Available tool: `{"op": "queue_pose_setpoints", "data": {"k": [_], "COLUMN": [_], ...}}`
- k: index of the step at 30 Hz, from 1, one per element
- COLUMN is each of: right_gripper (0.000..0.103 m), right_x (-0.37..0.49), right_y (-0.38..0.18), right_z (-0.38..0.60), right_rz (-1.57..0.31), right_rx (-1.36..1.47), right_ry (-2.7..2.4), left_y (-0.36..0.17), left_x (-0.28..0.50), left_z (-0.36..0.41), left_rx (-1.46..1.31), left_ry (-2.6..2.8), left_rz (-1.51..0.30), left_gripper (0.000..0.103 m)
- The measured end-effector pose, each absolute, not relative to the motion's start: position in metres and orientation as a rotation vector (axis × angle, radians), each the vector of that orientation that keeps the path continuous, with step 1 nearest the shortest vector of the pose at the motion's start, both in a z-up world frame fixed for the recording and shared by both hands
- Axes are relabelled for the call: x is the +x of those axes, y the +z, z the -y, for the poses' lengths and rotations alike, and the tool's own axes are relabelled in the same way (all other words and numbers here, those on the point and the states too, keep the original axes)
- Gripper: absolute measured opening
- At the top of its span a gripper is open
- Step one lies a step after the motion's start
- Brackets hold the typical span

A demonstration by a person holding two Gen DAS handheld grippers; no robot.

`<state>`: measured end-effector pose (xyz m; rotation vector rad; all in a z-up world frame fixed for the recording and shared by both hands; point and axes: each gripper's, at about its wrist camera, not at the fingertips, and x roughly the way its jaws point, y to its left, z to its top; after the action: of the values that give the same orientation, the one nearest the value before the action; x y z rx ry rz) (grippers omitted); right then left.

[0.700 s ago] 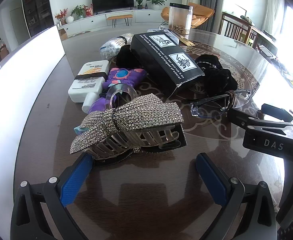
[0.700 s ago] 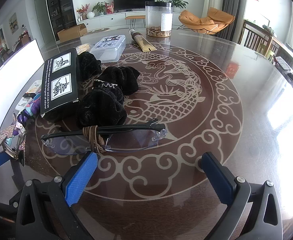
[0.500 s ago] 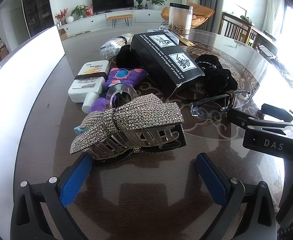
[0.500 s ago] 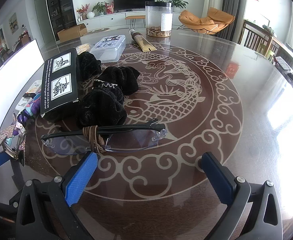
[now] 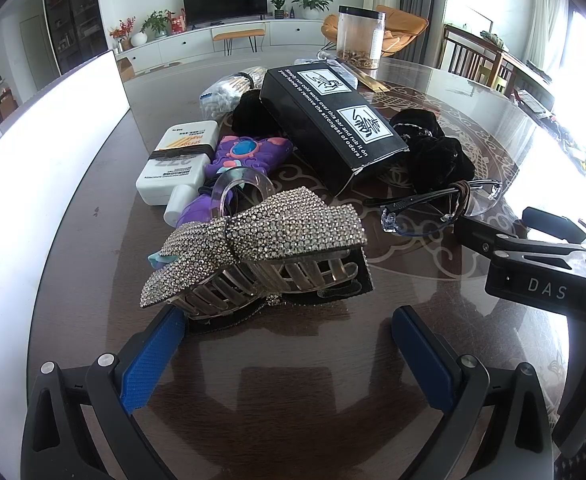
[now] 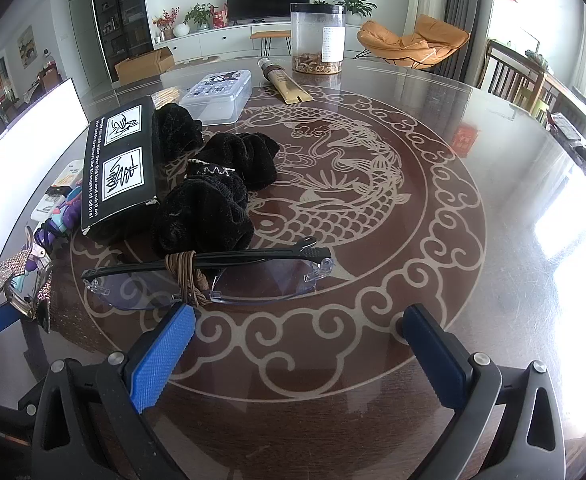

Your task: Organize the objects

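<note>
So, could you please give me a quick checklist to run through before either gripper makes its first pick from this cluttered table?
1. Left hand-held gripper open and empty: ok.
2. Right hand-held gripper open and empty: ok.
3. Rhinestone bow hair claw lies ahead of the left fingers, unobstructed: ok.
4. Clear rimless glasses free to lift: not ok, a brown hair tie wraps them.
5. Black printed box lying flat: not ok, it leans on other items.
6. Destination for sorted items: cannot tell.

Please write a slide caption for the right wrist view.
Open right hand-held gripper facing glasses and black scrunchies on a carp-patterned table.
</note>
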<state>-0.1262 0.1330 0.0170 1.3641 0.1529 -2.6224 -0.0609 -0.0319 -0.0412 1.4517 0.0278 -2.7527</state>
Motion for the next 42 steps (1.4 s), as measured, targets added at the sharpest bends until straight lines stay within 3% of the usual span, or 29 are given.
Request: {"op": "queue_pose_setpoints", "data": {"k": [23,31,39,42], "right_gripper": [0.103,0.103,0.103,0.103], "right_x": [-0.126,-0.126,-0.126,-0.126], "right_y": [0.015,0.016,0.015,0.015], "right_z": [-0.132,-0.132,-0.131,-0.131], "right_rz": [-0.152,-0.152,-0.152,-0.152], "right_rx": [1.364,1.364,1.364,1.364], "right_ry": [-2.624,-2.624,-2.624,-2.624], "left_y": [-0.041,-0.039,0.026,0.023], "left_x": [-0.060,-0.025,-0.055,-0.097], "left_z": [0.029,0.048,0.082,0.080], "left_rx": [1.454,1.542,1.338,1.372], "left_ry": [-2.750,-2.822,-2.924,-2.824], "left_rz": [-0.023,0.058,-0.307,-0.304], "left_gripper": [0.103,0.103,0.103,0.103]}}
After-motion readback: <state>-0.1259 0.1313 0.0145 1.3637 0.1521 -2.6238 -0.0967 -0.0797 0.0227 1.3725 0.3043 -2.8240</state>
